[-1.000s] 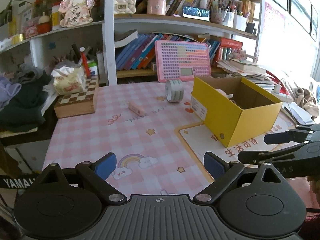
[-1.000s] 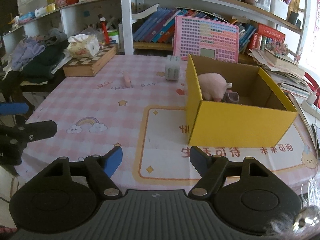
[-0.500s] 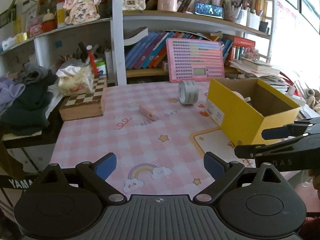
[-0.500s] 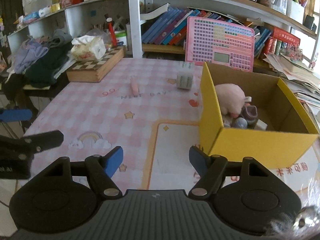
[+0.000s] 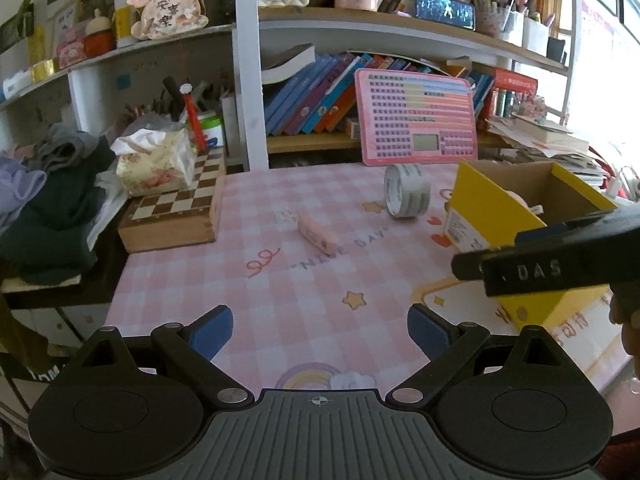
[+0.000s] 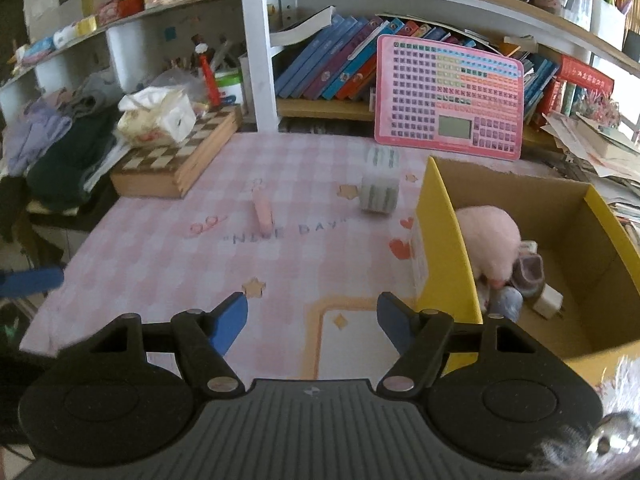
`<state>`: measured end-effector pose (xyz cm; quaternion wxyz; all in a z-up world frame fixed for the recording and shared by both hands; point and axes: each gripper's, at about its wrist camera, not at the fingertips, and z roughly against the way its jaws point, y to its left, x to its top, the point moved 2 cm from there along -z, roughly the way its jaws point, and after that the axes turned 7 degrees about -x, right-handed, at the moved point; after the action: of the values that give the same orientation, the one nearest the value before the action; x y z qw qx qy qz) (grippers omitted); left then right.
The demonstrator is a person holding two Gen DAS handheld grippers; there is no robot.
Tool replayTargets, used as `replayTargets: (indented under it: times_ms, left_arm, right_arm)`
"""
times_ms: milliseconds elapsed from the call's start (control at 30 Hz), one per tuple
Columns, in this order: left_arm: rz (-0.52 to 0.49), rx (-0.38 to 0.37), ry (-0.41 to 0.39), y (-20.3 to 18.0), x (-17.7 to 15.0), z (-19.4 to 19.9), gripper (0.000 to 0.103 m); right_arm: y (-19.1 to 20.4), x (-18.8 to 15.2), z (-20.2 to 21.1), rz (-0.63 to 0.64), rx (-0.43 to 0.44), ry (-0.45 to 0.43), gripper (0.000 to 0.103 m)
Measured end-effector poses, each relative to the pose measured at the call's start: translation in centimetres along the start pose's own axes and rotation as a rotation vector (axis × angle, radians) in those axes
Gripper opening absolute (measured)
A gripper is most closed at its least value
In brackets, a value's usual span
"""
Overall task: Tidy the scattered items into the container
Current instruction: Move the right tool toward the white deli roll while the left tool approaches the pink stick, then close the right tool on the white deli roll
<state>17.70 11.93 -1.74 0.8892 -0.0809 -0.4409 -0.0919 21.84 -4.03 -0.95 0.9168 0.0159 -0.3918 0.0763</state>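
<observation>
A yellow cardboard box (image 6: 444,248) stands on the right of the pink checked table, holding a pink plush toy (image 6: 490,236) and a few small items. A tape roll (image 5: 406,190) stands on edge left of the box. A small pink eraser-like block (image 5: 316,233) lies mid-table; it also shows in the right wrist view as the pink block (image 6: 263,209). My left gripper (image 5: 320,330) is open and empty over the near table. My right gripper (image 6: 312,320) is open with nothing between its blue pads, just left of the box's near corner. The tape roll (image 6: 378,192) shows beyond it.
A wooden chessboard box (image 5: 176,208) with a tissue pack (image 5: 154,166) on it sits at the far left. A pink keypad toy (image 5: 418,118) leans on the bookshelf behind. Clothes (image 5: 48,208) are piled off the left edge. The right gripper's body (image 5: 560,264) crosses the left wrist view's right side.
Both grippers have moved forward over the table toward the shelf; the eraser, tape and box look nearer and larger. The right gripper's body has come further into the left wrist view.
</observation>
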Motion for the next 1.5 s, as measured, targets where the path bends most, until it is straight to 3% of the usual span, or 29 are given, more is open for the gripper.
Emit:
replayTargets:
  times_ms: [767,900,1133,1333,1500]
  left_arm:
    - [-0.004,0.016,0.039,1.8,4.7,-12.5,0.095]
    - [-0.001,0.031,0.055,2.2,5.1,-14.7,0.095]
    - [0.016,0.036,0.091,2.6,5.3,-18.0,0.095]
    - [0.041,0.055,0.158,3.2,4.7,-19.9,0.079]
    - [0.085,0.061,0.203,4.1,3.9,-20.7,0.056]
  right_arm:
    - [0.7,10.9,-11.7,0.118,-0.124,-0.04,0.071]
    - [0.6,12.8,-14.4,0.154,-0.163,-0.008,0.071]
    - [0.7,13.5,-19.2,0.204,-0.222,0.129,0.072]
    - [1.0,13.5,-21.2,0.234,-0.24,0.196,0.075]
    - [0.9,13.9,-21.9,0.258,-0.25,0.2,0.07]
